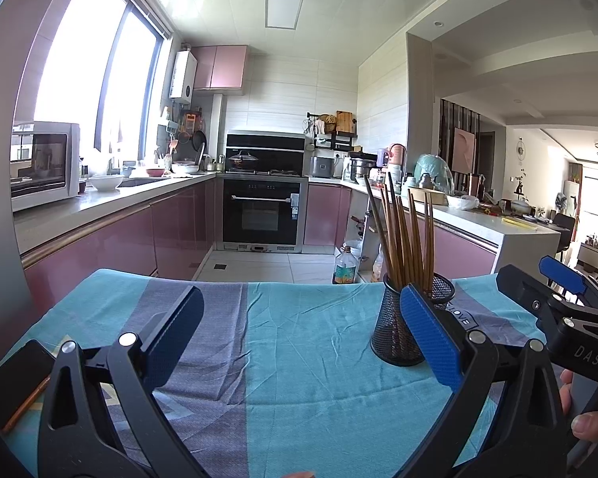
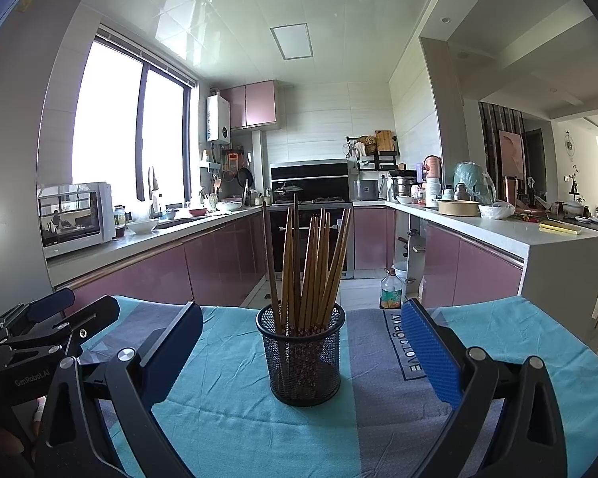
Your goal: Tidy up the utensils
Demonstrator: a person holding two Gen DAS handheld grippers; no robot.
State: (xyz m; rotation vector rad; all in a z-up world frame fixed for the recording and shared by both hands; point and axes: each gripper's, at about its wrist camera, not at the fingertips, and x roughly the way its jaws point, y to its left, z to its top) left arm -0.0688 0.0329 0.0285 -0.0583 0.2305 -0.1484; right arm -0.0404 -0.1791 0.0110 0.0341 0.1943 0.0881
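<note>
- Left wrist view: we see the left gripper [image 1: 303, 334] with its fingers spread wide, nothing between them, above a blue and grey striped tablecloth [image 1: 299, 358].
- A black mesh cup [image 1: 394, 330] stands upright on the cloth, partly behind the right-hand finger pad; we cannot tell if they touch. Wooden chopsticks [image 1: 404, 235] stand in it, fanned out.
- A phone [image 1: 14, 378] lies at the cloth's left edge.
- The right gripper [image 1: 554, 290] shows at far right; its fingers look parted.
- Right wrist view: the right gripper [image 2: 301, 350] is wide open. The mesh cup [image 2: 301, 354] sits between its fingers, touching neither, chopsticks [image 2: 307, 267] upright inside.
- The left gripper [image 2: 63, 310] sits at far left, holding nothing.
</note>
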